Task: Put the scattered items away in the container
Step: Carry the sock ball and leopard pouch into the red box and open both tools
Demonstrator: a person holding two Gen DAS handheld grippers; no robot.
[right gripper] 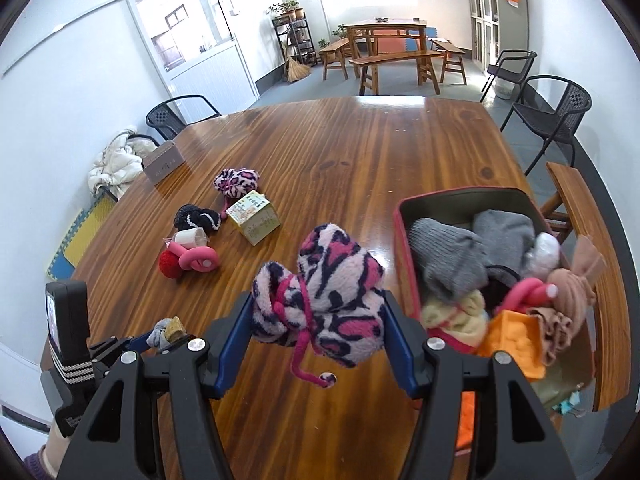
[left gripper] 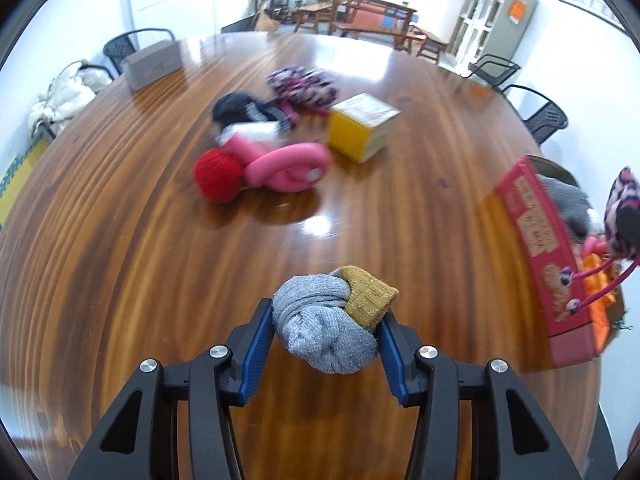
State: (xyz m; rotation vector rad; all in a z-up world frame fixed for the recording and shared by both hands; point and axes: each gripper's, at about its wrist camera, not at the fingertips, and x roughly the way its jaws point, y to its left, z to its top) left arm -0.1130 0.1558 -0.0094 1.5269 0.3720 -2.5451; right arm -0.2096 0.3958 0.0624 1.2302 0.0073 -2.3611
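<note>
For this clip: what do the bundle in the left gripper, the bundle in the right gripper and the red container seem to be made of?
Grey-and-mustard bundle: ribbed knit fabric, matte, probably rolled socks. Pink, white and navy patterned bundle: fuzzy plush fleece with a pink cord. Red container: rigid, with a dull grey, metal-like inner wall and printed red outside; possibly a tin, though cardboard cannot be ruled out.

Both tools share one build: the left gripper [left gripper: 326, 332] and the right gripper [right gripper: 318, 328] have glossy black plastic linkage arms with triangular cut-outs, round silver screw heads at the pivots, and ribbed blue pads lining the inner faces of the fingers. At the lower left of the right wrist view, the left gripper shows from the side as a black body with a small lit screen and a black strap with white stripes. In the bottom left corner a purple knitted sleeve [right gripper: 34, 465] edge shows.
</note>
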